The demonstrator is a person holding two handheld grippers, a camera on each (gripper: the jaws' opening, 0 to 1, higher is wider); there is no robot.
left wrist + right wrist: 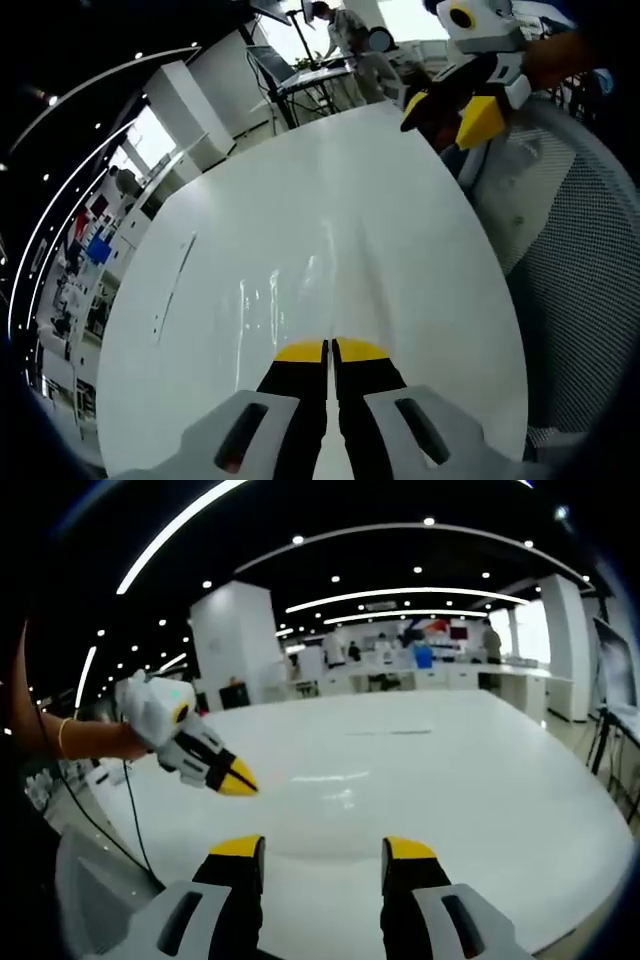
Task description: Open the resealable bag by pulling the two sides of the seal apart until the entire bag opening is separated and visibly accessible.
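In the left gripper view, the left gripper [329, 351] rises from the bottom edge with its two black, yellow-tipped jaws pressed together, leaving only a thin dark seam between them. Nothing is visible between the tips. The jaws sit over a large, glossy white table with a rounded edge [250, 250], which reflects pale streaks of the ceiling lighting. A resealable bag cannot be made out anywhere on this surface; if a clear film lies among the reflections just beyond the tips, the picture does not resolve it. At the upper right, the right gripper [457, 118] enters the view, grey-bodied with black and yellow jaws spread apart and holding nothing, positioned above the far right edge of the table. To the right of the table stands a white mesh chair back [585, 260]. Beyond the table's far end, a laptop on a dark stand [290, 68] is visible.

In the right gripper view, the right gripper [324, 852] rises from the bottom with its yellow-tipped jaws spread wide and empty above the near edge of the table [450, 770]. The left gripper [235, 775] enters from the left, held by a hand [95, 742], its tips closed together. The bag's location cannot be determined here either. White counters [430, 675] line the background.
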